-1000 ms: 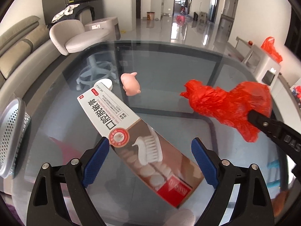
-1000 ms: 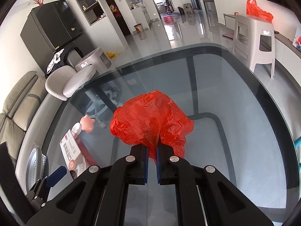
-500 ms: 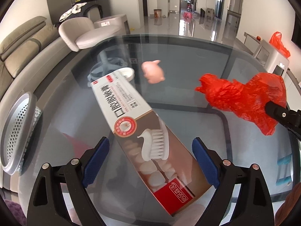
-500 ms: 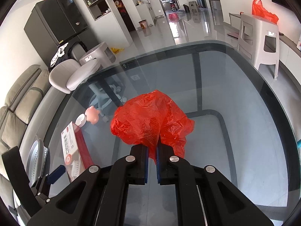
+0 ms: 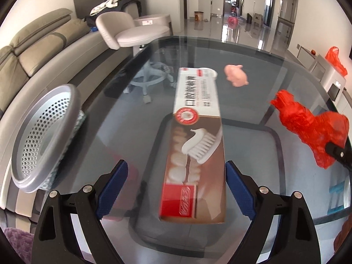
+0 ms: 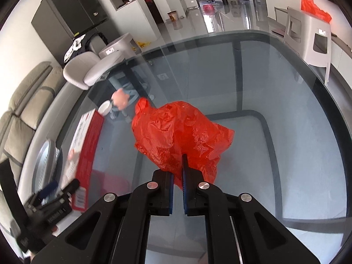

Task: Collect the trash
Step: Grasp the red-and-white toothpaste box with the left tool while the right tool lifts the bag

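Cardboard toothpaste box (image 5: pixel 198 145) on glass desk (image 5: pixel 253 101), long axis running straight ahead between spread fingers of left hand-held gripper (image 5: pixel 176 189); right hand-held gripper (image 6: pixel 177 189) clamped on red bag (image 6: pixel 178 132).

One toothpaste box (image 5: pixel 196 145), one red bag (image 6: pixel 182 132), one pink toy (image 5: pixel 235 78), one colander (image 5: pixel 44 136).

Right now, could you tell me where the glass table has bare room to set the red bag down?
Bare glass lies right of the red bag, toward the table edge. Left is crowded: toothpaste box, pink toy, white cap.
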Motion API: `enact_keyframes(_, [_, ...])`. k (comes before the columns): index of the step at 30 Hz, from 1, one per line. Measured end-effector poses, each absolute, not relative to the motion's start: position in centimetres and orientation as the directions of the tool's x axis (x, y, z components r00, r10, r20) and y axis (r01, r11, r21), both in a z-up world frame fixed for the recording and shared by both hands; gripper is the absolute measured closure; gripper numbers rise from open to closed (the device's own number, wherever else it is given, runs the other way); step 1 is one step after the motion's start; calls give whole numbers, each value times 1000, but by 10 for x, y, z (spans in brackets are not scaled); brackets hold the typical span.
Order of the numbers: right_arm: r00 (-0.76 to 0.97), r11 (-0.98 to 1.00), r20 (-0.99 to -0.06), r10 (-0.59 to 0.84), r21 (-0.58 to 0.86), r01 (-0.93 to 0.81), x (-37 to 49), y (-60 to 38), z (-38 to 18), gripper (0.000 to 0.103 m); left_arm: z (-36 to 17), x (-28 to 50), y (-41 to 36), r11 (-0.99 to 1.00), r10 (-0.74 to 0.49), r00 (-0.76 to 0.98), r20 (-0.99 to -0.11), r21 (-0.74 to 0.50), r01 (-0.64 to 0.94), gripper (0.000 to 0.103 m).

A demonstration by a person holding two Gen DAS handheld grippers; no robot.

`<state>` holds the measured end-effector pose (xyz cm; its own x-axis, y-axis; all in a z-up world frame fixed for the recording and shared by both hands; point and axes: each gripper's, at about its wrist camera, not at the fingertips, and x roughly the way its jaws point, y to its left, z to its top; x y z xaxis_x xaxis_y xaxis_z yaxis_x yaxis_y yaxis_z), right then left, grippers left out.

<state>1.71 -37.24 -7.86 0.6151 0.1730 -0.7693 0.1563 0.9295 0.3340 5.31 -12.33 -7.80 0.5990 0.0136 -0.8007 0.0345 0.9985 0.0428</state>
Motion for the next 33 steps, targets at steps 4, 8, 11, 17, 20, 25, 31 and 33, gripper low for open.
enact_keyframes(4, [609,934,-773,177,328,145,7,-363,-82,85,-69,48,-107,999,5,613,-790,32,32,16])
enact_keyframes(8, [618,940,-769,163,311,138,-8,-359,-80,55,-60,41,-101,998,-23,623,-782,17,59,16])
enact_keyframes(11, [635,945,-758,150,299,134,-20,-357,-77,49,-54,35,-99,997,-45,633,-773,4,76,16])
enact_keyframes(17, [707,960,-699,106,257,110,-24,-356,-55,36,-46,42,-104,994,-76,645,-760,-4,113,16])
enact_keyframes(20, [724,973,-685,84,214,89,-12,-353,-45,35,-44,51,-107,992,-87,643,-761,-6,128,16])
enact_keyframes(25, [728,987,-680,88,160,31,15,-341,-35,32,-35,67,-110,990,-88,660,-746,6,139,16])
enact_keyframes(31, [661,997,-748,56,79,5,50,-326,-51,31,-38,80,-107,991,-78,659,-748,14,133,16])
enact_keyframes(33, [625,998,-780,43,62,10,60,-324,-63,31,-43,82,-106,991,-79,651,-755,12,135,16])
